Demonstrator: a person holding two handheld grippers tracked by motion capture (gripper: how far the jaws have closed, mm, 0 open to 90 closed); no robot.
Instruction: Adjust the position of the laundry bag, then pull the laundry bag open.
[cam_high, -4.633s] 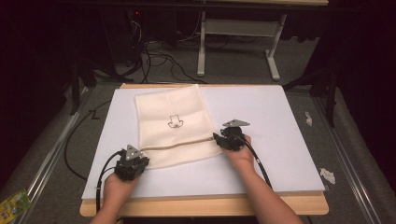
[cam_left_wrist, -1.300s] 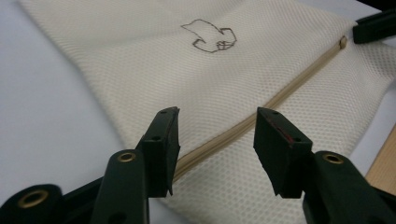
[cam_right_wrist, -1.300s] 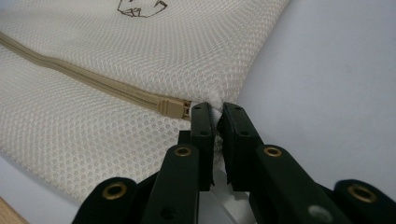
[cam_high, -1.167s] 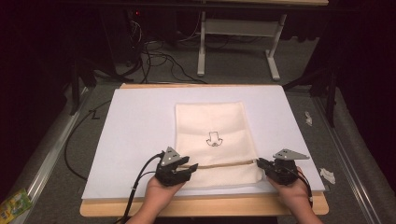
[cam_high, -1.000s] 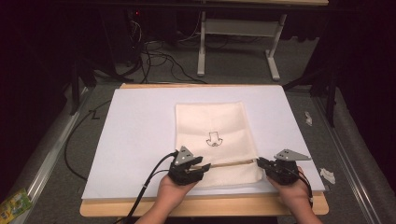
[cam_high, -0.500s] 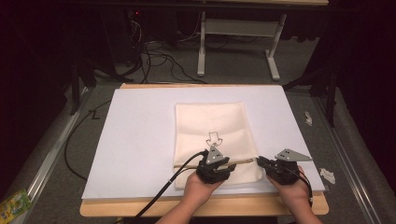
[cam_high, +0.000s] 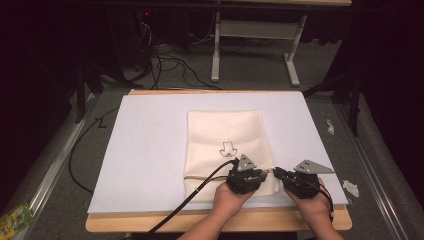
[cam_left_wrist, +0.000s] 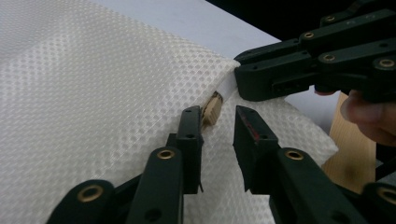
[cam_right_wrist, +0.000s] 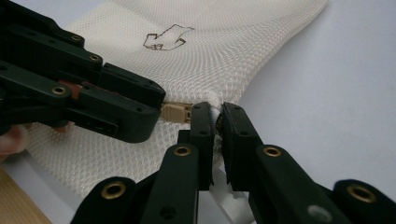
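Observation:
A cream mesh bag (cam_high: 225, 130) with a small dark outline drawing lies flat on the white table cover (cam_high: 150, 150). Its zipper runs across the near end. My left gripper (cam_high: 263, 174) sits on the bag's near right corner; in the left gripper view its jaws (cam_left_wrist: 218, 116) stand slightly apart, with the tan zipper pull (cam_left_wrist: 212, 108) just beyond the left jaw's tip. My right gripper (cam_high: 276, 174) faces it from the right, and in the right gripper view (cam_right_wrist: 217, 112) it is shut on the bag's white edge tab. The two gripper tips nearly touch.
A black cable (cam_high: 190, 200) trails from the left gripper off the wooden front edge (cam_high: 150, 225). Crumpled white scraps (cam_high: 351, 187) lie by the table's right side. A metal desk frame (cam_high: 250, 30) and cables stand behind the table.
My left gripper has slid right along the zipper, from the bag's near left corner to its near right corner, ending against the right gripper. The right gripper has stayed put.

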